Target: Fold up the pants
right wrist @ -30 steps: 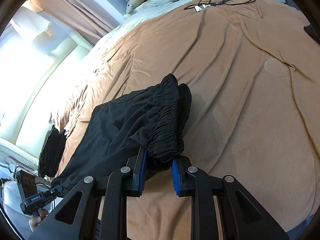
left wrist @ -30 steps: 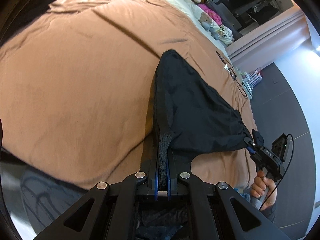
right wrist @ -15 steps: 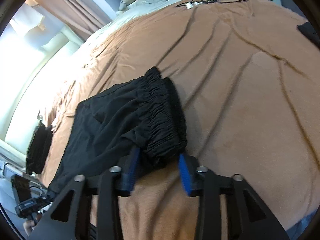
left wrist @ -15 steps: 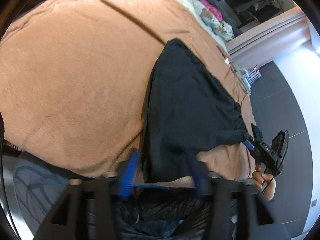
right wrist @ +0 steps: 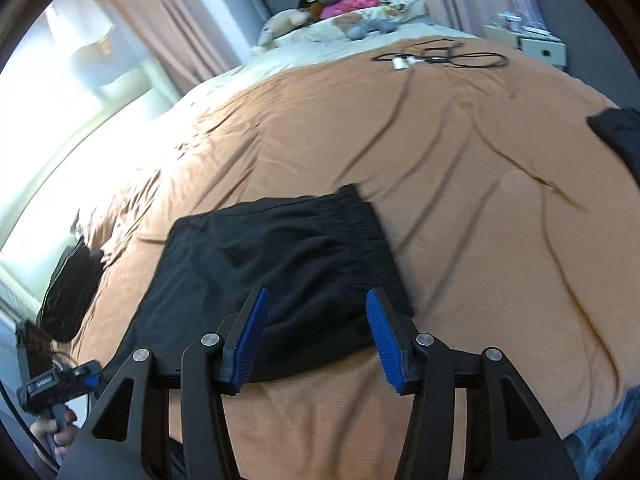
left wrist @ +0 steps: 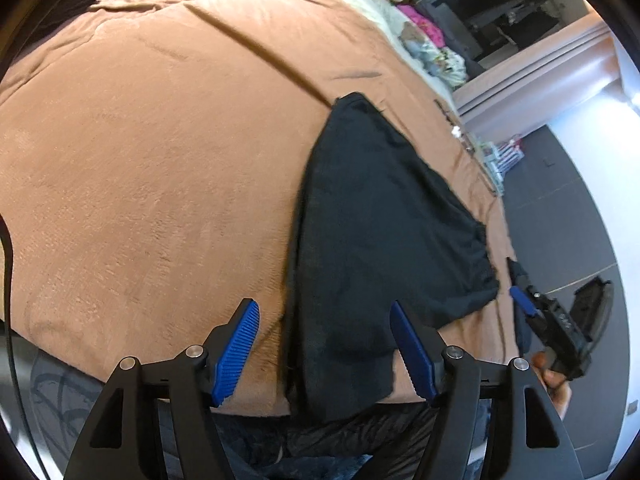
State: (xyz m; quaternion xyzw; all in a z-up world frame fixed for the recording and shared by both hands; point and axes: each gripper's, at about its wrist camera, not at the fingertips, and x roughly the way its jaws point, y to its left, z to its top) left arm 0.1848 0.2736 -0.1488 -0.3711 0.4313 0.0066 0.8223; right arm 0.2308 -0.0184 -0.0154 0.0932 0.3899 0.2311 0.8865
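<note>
Left gripper (left wrist: 325, 346): the blue ribbed fingers (left wrist: 236, 350) are standing wide apart, with nothing pinched between them. They are hovering over the near hem end of the black pants (left wrist: 372, 248), which is hanging slightly past the edge of the bed; whether the pads are touching the cloth cannot be told from this view.

Right gripper (right wrist: 316, 338): its fingers (right wrist: 250, 338) are likewise spread, gripping nothing, and are straddling the near corner of the pants (right wrist: 288, 268) at the gathered waistband end. In the left wrist view the right gripper (left wrist: 520, 300) is showing just beside the bunched waistband corner, apart from the fabric, with the person's right hand (left wrist: 554, 380) wrapped around its handle.

The pants are lying folded and mostly flat on the brown blanket (left wrist: 152, 152), close to the near edge of the bed, with the elastic waistband pointing toward the right gripper's side and the legs running toward the left gripper. The fabric is showing soft creases across its middle.

Also lying on the blanket: a black cable (right wrist: 444, 56) near the far side, a second dark garment (right wrist: 620, 136) at the right margin of the right wrist view, and a black bag-like item (right wrist: 70, 292) on the window side. Stuffed toys (right wrist: 288, 20) are sitting at the head of the bed.
</note>
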